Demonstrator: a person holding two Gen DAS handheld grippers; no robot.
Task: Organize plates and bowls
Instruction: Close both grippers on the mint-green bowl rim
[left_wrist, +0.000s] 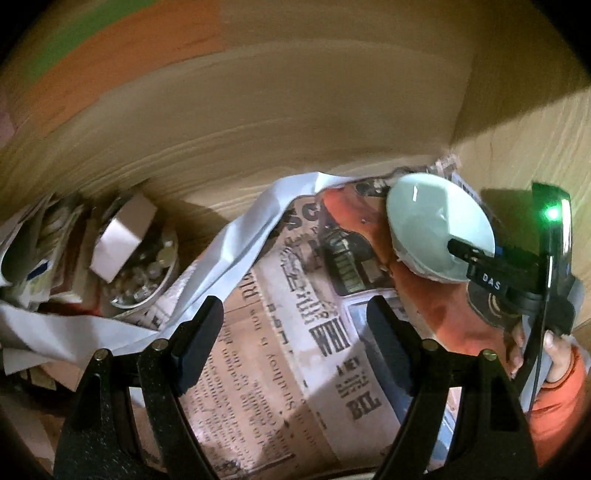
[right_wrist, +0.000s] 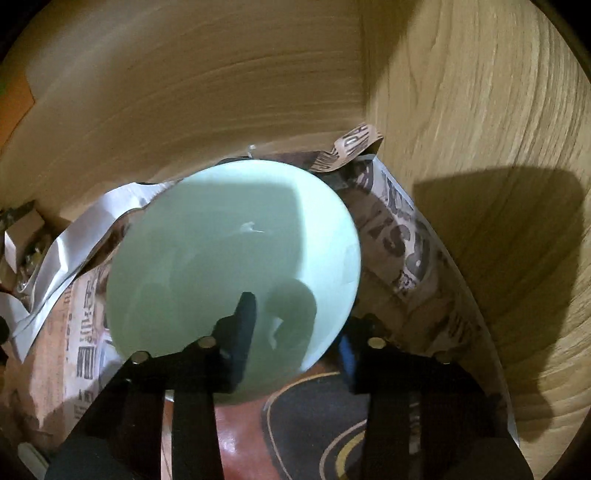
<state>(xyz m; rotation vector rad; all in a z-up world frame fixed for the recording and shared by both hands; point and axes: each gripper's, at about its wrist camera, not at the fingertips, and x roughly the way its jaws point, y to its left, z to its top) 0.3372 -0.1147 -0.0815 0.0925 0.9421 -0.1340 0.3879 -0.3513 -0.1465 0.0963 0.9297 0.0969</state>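
A pale green bowl (right_wrist: 232, 258) fills the right wrist view. My right gripper (right_wrist: 295, 332) is shut on the bowl's near rim, one finger (right_wrist: 242, 325) inside and the other outside under it. The bowl hangs over a red and black plate (right_wrist: 314, 424) that lies on newspaper. In the left wrist view the same bowl (left_wrist: 439, 229) is at the right, held by the right gripper (left_wrist: 461, 254) inside a wooden cupboard corner. My left gripper (left_wrist: 295, 339) is open and empty above the newspaper (left_wrist: 280, 332).
Wooden cupboard walls (left_wrist: 258, 122) close in at the back and right (right_wrist: 480, 147). A metal bowl of small items with a cardboard box (left_wrist: 125, 240) on it stands at the left. A white sheet (left_wrist: 240, 240) lies crumpled across the newspaper.
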